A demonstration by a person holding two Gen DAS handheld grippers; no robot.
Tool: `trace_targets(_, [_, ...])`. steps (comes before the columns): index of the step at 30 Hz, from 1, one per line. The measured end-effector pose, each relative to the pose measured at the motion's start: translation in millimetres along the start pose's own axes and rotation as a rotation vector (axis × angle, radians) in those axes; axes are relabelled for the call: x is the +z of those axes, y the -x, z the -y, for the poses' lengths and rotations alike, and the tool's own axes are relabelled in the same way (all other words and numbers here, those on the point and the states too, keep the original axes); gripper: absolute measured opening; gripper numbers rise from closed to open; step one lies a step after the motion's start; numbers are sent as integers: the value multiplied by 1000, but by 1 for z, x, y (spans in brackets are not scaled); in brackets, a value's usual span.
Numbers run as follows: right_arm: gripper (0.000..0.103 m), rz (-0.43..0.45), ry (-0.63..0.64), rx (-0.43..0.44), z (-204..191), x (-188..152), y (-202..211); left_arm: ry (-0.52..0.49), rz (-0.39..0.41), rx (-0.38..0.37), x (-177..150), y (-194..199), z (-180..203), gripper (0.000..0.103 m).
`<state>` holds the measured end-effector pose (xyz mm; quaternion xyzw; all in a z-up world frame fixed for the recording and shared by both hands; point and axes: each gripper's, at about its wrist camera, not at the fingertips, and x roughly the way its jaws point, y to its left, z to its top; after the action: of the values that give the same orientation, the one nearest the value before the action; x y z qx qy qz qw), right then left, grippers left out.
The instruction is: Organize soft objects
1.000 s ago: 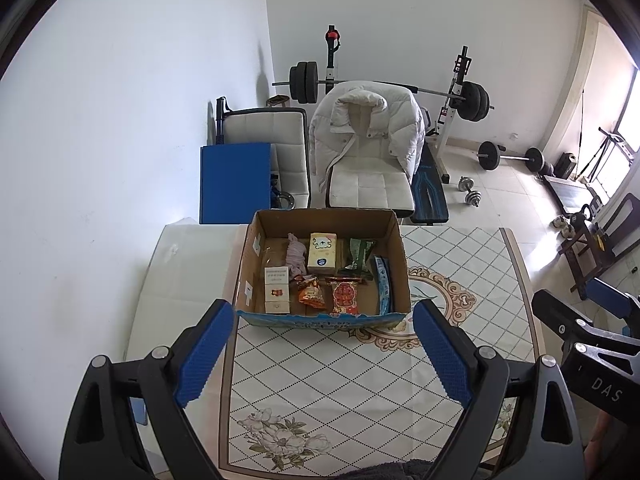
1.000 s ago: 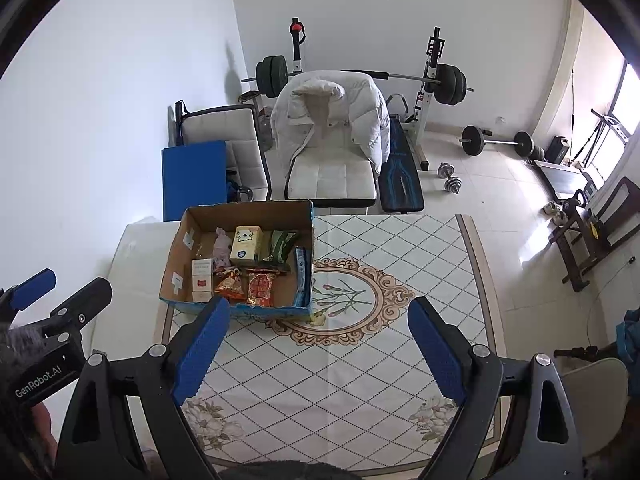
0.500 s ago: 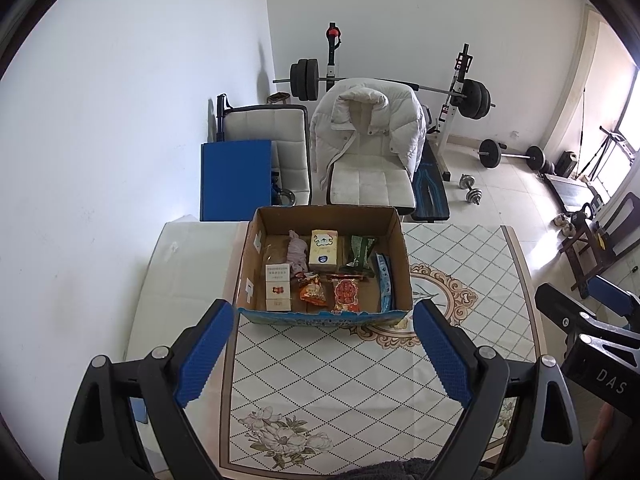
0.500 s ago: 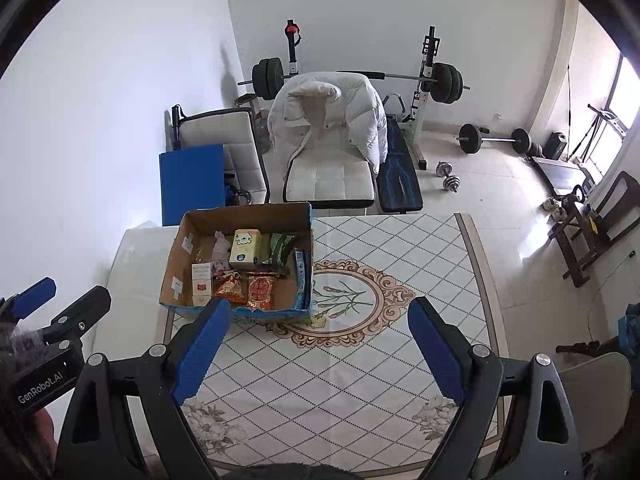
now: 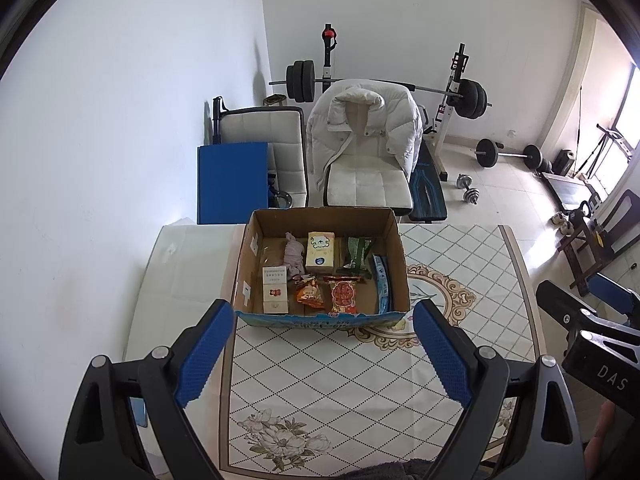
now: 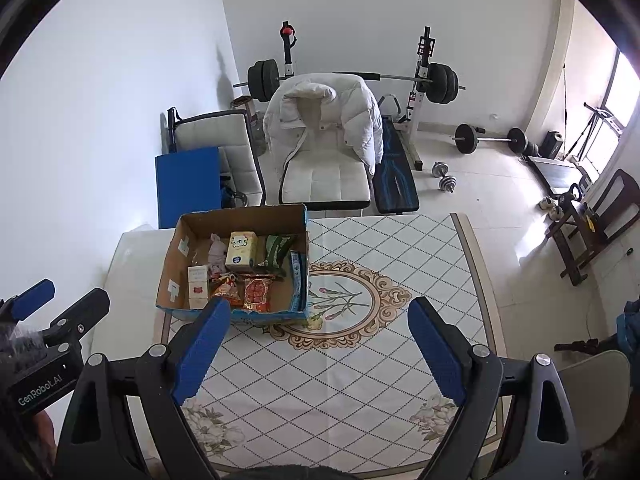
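An open cardboard box (image 5: 394,240) stands on the patterned table (image 5: 320,380), also in the right wrist view (image 6: 170,276). It holds a pink soft toy (image 5: 294,258), a yellow tissue pack (image 5: 320,252), a green packet (image 5: 356,254), red and orange snack bags (image 5: 343,294), a white carton (image 5: 275,290) and a blue strip pack (image 5: 382,282). My left gripper (image 5: 322,354) is open and empty, high above the table before the box. My right gripper (image 6: 318,350) is open and empty, to the right of the box.
A white chair with a white puffer jacket (image 5: 364,128) stands behind the table. A blue panel (image 5: 232,182) leans by a second chair. A barbell rack (image 5: 456,96) and dumbbells (image 5: 468,188) are on the floor behind. A dark chair (image 6: 592,224) stands at right.
Both grippers have risen and drawn back slightly, so the box sits a little lower in each view. The jaws stay open and nothing in the box has moved.
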<state>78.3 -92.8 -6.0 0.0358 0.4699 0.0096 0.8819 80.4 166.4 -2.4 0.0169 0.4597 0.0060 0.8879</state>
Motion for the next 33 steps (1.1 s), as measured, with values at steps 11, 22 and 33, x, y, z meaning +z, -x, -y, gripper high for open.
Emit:
trace_targets(11, [92, 1, 1, -8, 0, 2, 0, 4, -1, 6, 0, -2, 0, 92])
trace_targets(22, [92, 1, -7, -16, -1, 4, -3, 2, -6, 5, 0, -3, 1, 92])
trace_targets(33, [92, -1, -20, -17, -1, 3, -4, -1, -7, 6, 2, -4, 2, 92])
